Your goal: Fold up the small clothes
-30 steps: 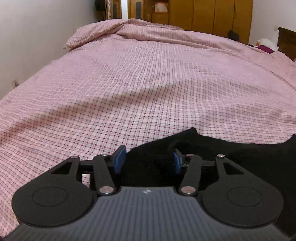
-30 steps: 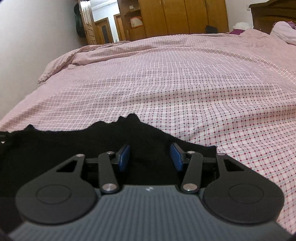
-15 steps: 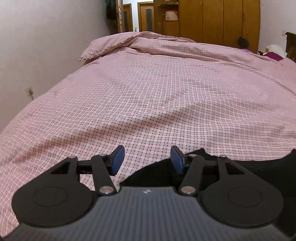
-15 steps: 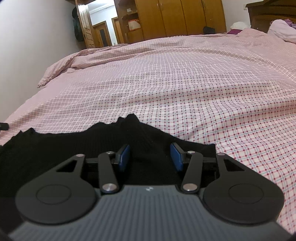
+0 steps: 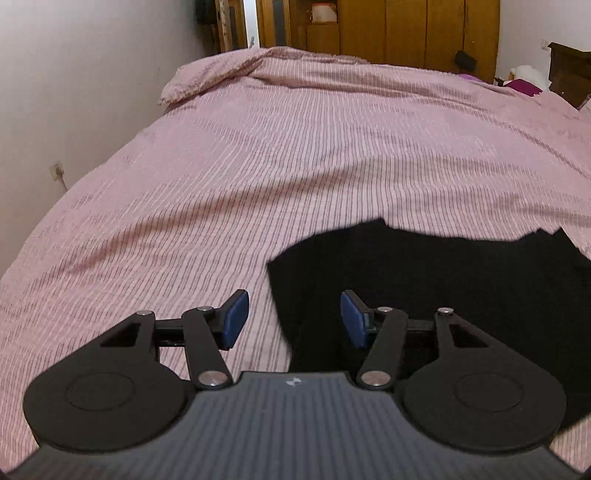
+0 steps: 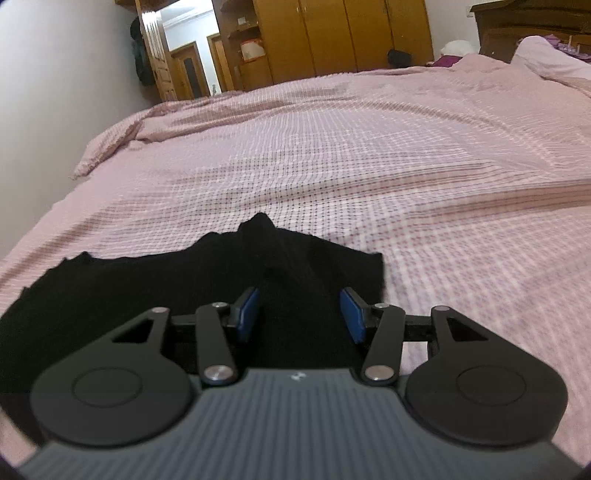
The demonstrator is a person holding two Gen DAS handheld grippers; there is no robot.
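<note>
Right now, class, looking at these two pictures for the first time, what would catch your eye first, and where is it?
The black garment stands out, lying dark on the pink checked bedspread right before both tongs. The left tongs are open over its left edge, the right tongs open over its right part. At the back stands a wooden wardrobe.

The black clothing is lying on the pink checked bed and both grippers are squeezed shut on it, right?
Not quite. The black garment does lie on the pink checked bedspread, but the wrist views show the left hand-held gripper and right hand-held gripper open, not shut.
</note>
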